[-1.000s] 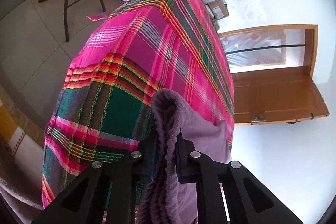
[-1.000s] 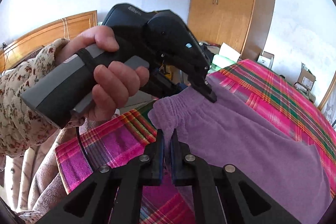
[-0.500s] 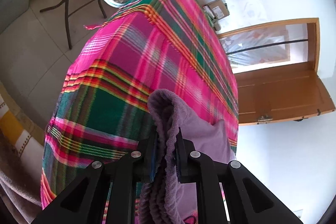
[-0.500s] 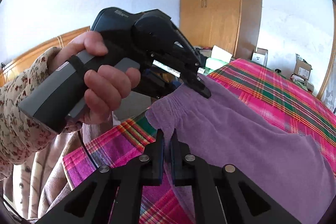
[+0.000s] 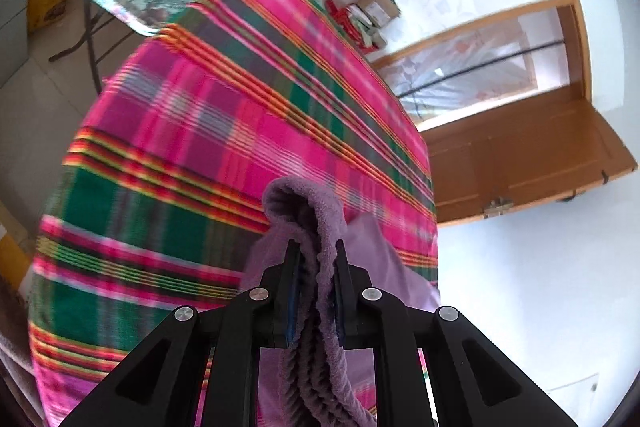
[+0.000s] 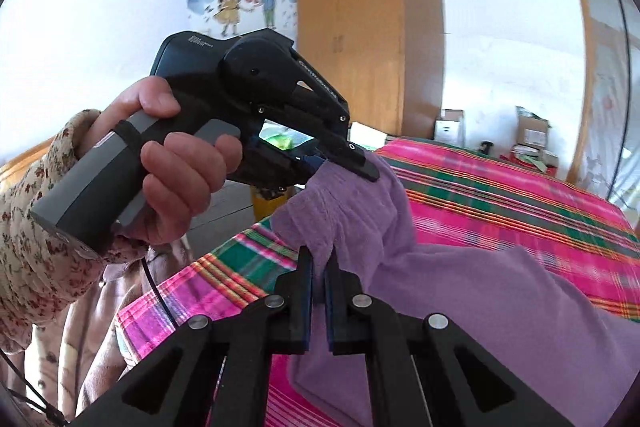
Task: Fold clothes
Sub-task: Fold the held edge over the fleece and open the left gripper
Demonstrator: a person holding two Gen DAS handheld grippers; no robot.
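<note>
Since a second ago both grippers have lifted the purple fleece garment (image 6: 460, 291) higher off the pink-and-green plaid cloth (image 5: 208, 155), more of which now shows beneath it. Its gathered waistband hangs between them: the left gripper (image 5: 316, 267) has its jaws clamped on a thick fold, the right gripper (image 6: 316, 267) has its jaws nearly together on a thin edge. At 10 o'clock in the right wrist view, a hand (image 6: 176, 183) in a floral sleeve (image 6: 36, 251) holds the left gripper. A brown wooden wardrobe (image 6: 360, 39) stands at 12 o'clock.
</note>
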